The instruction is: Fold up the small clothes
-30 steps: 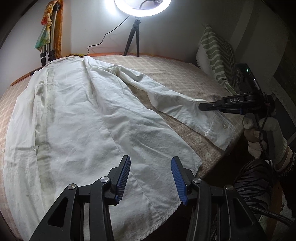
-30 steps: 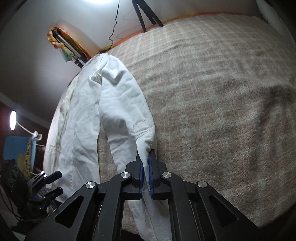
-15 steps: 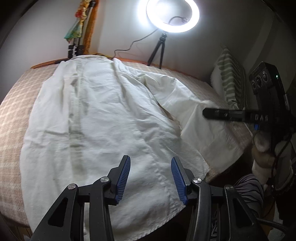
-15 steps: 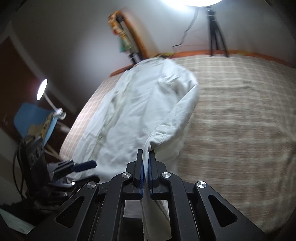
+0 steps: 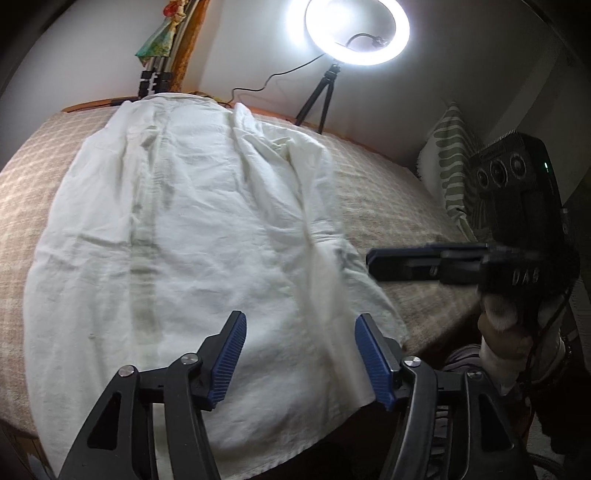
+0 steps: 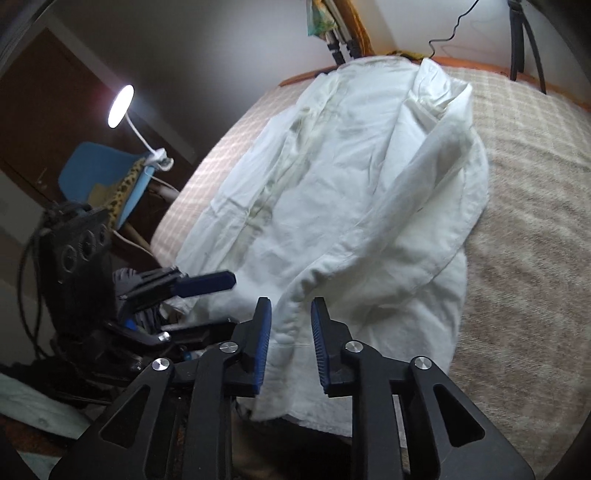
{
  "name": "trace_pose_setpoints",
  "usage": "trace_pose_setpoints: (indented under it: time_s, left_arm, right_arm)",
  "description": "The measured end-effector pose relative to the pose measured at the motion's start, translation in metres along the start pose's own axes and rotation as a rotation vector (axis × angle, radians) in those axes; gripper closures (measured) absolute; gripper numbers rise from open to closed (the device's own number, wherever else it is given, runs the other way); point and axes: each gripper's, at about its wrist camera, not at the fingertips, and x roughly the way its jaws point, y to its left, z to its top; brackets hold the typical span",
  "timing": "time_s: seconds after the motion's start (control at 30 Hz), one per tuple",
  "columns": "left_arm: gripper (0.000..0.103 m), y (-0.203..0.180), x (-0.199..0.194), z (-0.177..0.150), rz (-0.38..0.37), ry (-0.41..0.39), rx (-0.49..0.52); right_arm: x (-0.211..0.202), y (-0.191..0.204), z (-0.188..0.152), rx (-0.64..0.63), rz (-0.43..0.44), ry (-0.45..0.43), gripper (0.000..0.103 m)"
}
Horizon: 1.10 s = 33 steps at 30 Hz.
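Hovering over the near edge of the bed (image 5: 388, 206), the left gripper (image 5: 299, 354) points toward the far wall with its blue pads (image 5: 231, 356) spread wide and nothing between them. The right gripper (image 6: 290, 343) sits low at the same near edge, angled toward the far left corner; its jaws are parted with a clear gap, and the sleeve's cuff end (image 6: 291, 325) lies between and below the pads without being pinched. In the left wrist view the right gripper (image 5: 373, 260) appears level, side-on, just beside the shirt's right border, held by a gloved hand (image 5: 506, 325).

The white shirt (image 5: 192, 236) lies flat and lengthwise on the checked beige bed cover, collar at the far edge, hem at the near edge and hanging slightly over it. The right sleeve (image 6: 406, 206) is folded inward across the body, running diagonally from the far shoulder down to the near edge. Fabric is creased, with faint greyish marks along the centre strip. A lit ring light (image 5: 356, 31) stands at the far edge.
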Motion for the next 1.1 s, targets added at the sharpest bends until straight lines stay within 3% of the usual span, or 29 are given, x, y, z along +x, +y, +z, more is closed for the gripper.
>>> trace_pose_setpoints:
  time_s: [0.1, 0.23, 0.3, 0.47, 0.53, 0.6, 0.77, 0.83, 0.87, 1.1]
  left_arm:
    - [0.032, -0.016, 0.009, 0.003, -0.007, 0.005, 0.044]
    - [0.034, -0.026, 0.027, 0.005, 0.040, 0.026, 0.083]
    - [0.044, -0.026, 0.035, 0.004, 0.063, 0.047, 0.080]
    - [0.064, -0.020, 0.049, -0.002, 0.109, 0.092, 0.077]
    - [0.066, -0.019, 0.050, -0.005, 0.115, 0.088, 0.081]
    - [0.077, -0.018, 0.049, -0.005, 0.113, 0.086, 0.077]
    - [0.086, -0.009, 0.046, -0.006, 0.095, 0.079, 0.036]
    - [0.087, -0.007, 0.045, -0.005, 0.084, 0.078, 0.018]
    - [0.088, -0.007, 0.043, -0.005, 0.075, 0.078, 0.008]
    - [0.093, -0.010, 0.029, -0.007, -0.009, 0.083, -0.019]
  right_arm:
    - [-0.027, -0.017, 0.012, 0.031, 0.004, -0.076, 0.064]
    - [-0.051, -0.061, 0.045, 0.137, -0.024, -0.159, 0.064]
    - [-0.051, -0.083, 0.064, 0.188, -0.037, -0.181, 0.064]
    - [-0.022, -0.132, 0.122, 0.280, -0.055, -0.169, 0.064]
    - [-0.006, -0.151, 0.140, 0.330, -0.044, -0.158, 0.064]
    - [0.010, -0.166, 0.155, 0.367, -0.037, -0.145, 0.064]
    - [0.043, -0.183, 0.183, 0.394, -0.130, -0.100, 0.064]
    - [0.053, -0.187, 0.190, 0.398, -0.145, -0.093, 0.073]
    - [0.055, -0.188, 0.193, 0.397, -0.143, -0.098, 0.096]
    - [0.047, -0.152, 0.215, 0.273, -0.182, -0.137, 0.100]
